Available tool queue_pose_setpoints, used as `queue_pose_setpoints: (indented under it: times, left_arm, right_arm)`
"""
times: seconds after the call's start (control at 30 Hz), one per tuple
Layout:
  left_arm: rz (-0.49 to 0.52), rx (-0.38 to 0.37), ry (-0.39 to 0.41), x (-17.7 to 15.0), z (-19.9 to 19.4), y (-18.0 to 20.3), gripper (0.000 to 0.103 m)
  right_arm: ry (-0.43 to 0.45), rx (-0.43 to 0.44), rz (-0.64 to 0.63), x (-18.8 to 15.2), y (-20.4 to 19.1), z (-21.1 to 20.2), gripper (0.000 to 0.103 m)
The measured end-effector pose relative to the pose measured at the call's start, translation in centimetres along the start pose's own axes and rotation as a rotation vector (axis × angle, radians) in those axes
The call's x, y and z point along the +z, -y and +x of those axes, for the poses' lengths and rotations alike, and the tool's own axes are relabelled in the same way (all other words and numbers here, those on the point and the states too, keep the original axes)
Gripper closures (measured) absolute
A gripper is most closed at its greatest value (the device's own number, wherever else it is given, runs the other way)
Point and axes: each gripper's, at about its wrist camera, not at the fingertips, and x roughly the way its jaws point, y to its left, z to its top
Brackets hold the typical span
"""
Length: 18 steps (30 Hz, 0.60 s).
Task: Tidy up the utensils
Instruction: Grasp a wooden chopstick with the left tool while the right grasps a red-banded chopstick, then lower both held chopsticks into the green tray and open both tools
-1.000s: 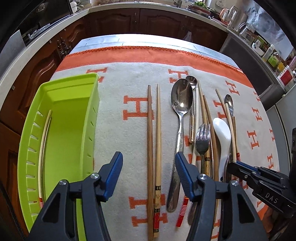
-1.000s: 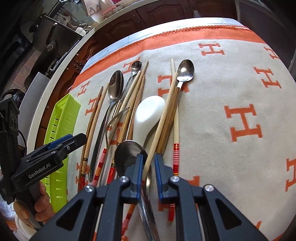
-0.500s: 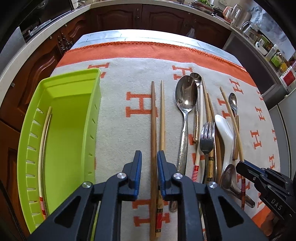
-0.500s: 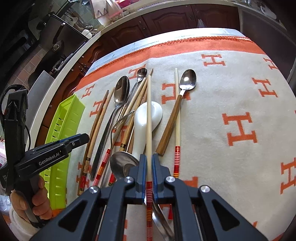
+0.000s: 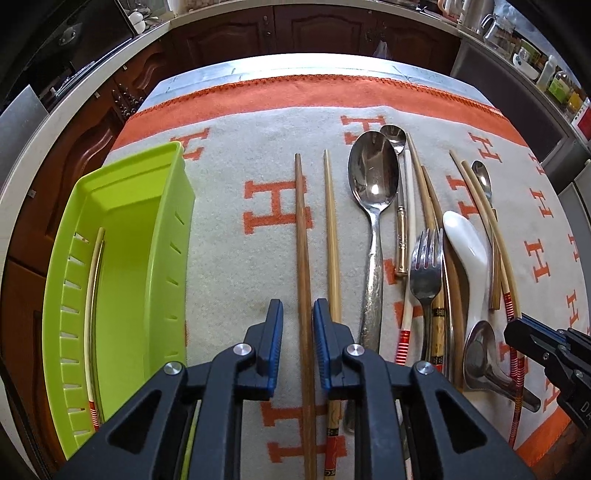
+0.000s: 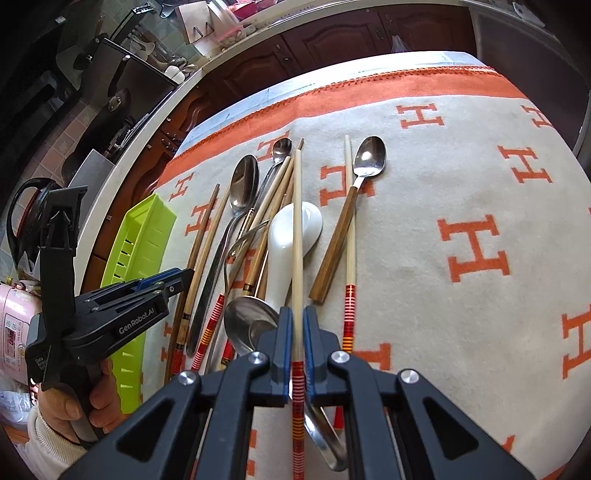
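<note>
My left gripper (image 5: 298,315) is shut on a dark brown wooden chopstick (image 5: 303,236) that lies along the cloth; a lighter chopstick (image 5: 331,229) lies just right of it. My right gripper (image 6: 294,323) is shut on a pale chopstick with a red-striped end (image 6: 296,236), held above the white ceramic spoon (image 6: 284,236). The green tray (image 5: 122,266) stands at the left and holds one pale chopstick (image 5: 92,280). Spoons, a fork (image 5: 426,266) and more chopsticks lie in a row on the cloth.
The cloth (image 6: 461,155) with orange H marks covers the table; its right half is bare. A large metal spoon (image 5: 373,192) and a ladle (image 5: 484,354) lie among the utensils. Dark wooden cabinets (image 5: 295,33) run behind the table.
Both grippers went from open to shut, the left on the dark chopstick, the right on the pale striped one. The right has swung its chopstick straight and raised it over the white spoon.
</note>
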Motion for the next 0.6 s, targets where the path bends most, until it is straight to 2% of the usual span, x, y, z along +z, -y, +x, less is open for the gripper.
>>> queue_pose_setpoints:
  times: [0.03,0.07,0.27,0.6]
  left_arm:
    - [0.0,-0.006,0.005,0.0,0.0,0.1,0.096]
    - [-0.006,-0.012,0.007,-0.1,-0.1,0.2,0.099]
    - [-0.035,-0.054,0.021,-0.8,-1.6,0.2,0.099]
    - [-0.061,-0.093,0.122,-2.1,-8.9,-2.0,0.099]
  right_arm:
    - [-0.001,0.002,0.003,0.0,0.1,0.0,0.097]
    - [-0.001,0.006,0.007,0.1,0.2,0.0,0.097]
    - [0.014,0.025,0.013,0.1,0.0,-1.3,0.097]
    - [0.043,0.046,-0.011,0.1,-2.9,-4.0,0.097]
